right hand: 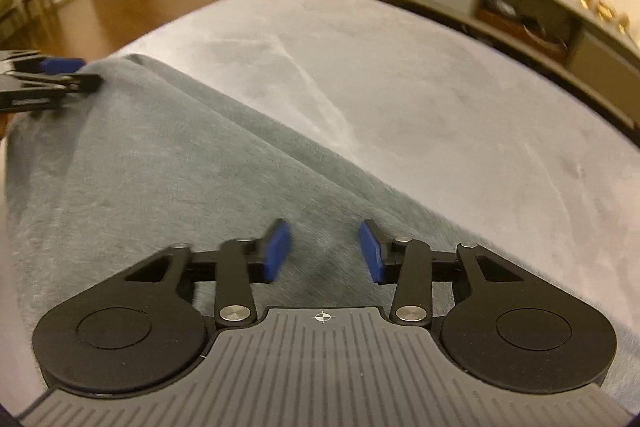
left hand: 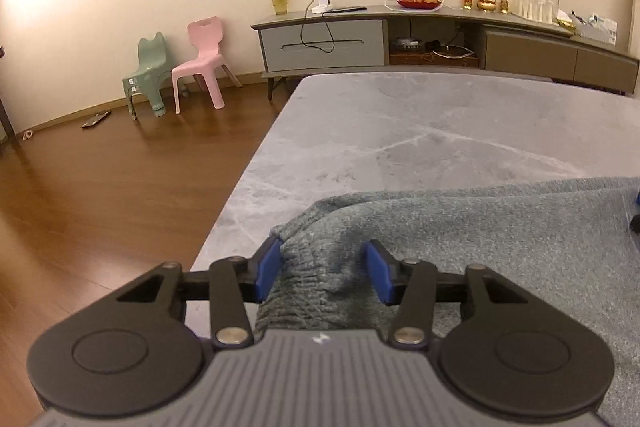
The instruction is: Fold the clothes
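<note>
Grey-green knit garment [left hand: 480, 227], grey marbled table [left hand: 400, 131], pink chair [left hand: 204, 55].

Our left gripper [left hand: 324, 273] and right gripper [right hand: 325, 251] alike, blue pads [left hand: 267, 269] on black fingers, black linkage arms behind them with silver screws [right hand: 236, 313], two round black discs either side, our grey ribbed housing [right hand: 320, 367] with a small white crosshair mark

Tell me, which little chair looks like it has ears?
The green chair, left of the pink chair. Its back has two ear-like bumps; the pink one's back is flat-topped with a slot.
</note>
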`<action>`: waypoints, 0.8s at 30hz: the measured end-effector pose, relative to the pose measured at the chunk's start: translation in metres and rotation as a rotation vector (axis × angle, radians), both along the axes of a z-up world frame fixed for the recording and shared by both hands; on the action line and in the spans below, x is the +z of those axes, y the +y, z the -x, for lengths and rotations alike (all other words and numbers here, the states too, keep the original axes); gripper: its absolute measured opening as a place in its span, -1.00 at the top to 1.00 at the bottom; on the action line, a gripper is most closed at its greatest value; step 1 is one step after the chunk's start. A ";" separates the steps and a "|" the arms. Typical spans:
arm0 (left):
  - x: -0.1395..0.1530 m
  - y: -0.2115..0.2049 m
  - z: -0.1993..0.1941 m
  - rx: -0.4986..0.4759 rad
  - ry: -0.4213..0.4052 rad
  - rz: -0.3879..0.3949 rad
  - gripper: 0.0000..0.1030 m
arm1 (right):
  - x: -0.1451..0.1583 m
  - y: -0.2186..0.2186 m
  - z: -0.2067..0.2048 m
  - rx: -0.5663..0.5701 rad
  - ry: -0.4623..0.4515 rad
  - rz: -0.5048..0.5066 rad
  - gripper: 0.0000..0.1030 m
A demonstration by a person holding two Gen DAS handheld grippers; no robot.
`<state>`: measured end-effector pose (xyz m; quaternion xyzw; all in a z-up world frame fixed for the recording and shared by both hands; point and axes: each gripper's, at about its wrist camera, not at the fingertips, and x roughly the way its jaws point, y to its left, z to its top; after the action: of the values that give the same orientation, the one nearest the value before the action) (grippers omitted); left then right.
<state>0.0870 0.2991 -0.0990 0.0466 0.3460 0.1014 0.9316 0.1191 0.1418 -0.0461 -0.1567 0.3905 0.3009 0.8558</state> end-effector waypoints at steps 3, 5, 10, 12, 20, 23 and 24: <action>-0.001 0.003 0.001 0.002 0.009 0.016 0.04 | 0.009 0.024 -0.001 0.084 -0.054 -0.012 0.05; 0.000 0.003 0.003 0.009 0.008 0.030 0.04 | 0.005 0.046 -0.012 0.133 -0.053 0.028 0.05; 0.001 0.002 0.003 0.016 0.008 0.041 0.04 | 0.001 0.060 -0.039 0.142 0.039 0.011 0.60; 0.001 0.001 0.002 0.018 0.008 0.047 0.02 | 0.000 0.063 -0.044 0.168 0.059 0.006 0.89; 0.002 -0.003 0.002 0.031 0.003 0.043 0.01 | 0.000 0.058 -0.046 0.078 0.020 0.043 0.97; 0.002 -0.004 0.003 0.032 0.003 0.036 0.01 | 0.011 0.060 -0.027 0.082 -0.043 0.046 0.81; 0.002 -0.004 0.002 0.033 0.004 0.036 0.00 | 0.014 0.059 -0.018 0.104 -0.031 0.017 0.80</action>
<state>0.0845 0.2956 -0.0968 0.0242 0.3504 0.1103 0.9298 0.1373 0.2007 -0.0322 -0.1884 0.3709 0.3391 0.8438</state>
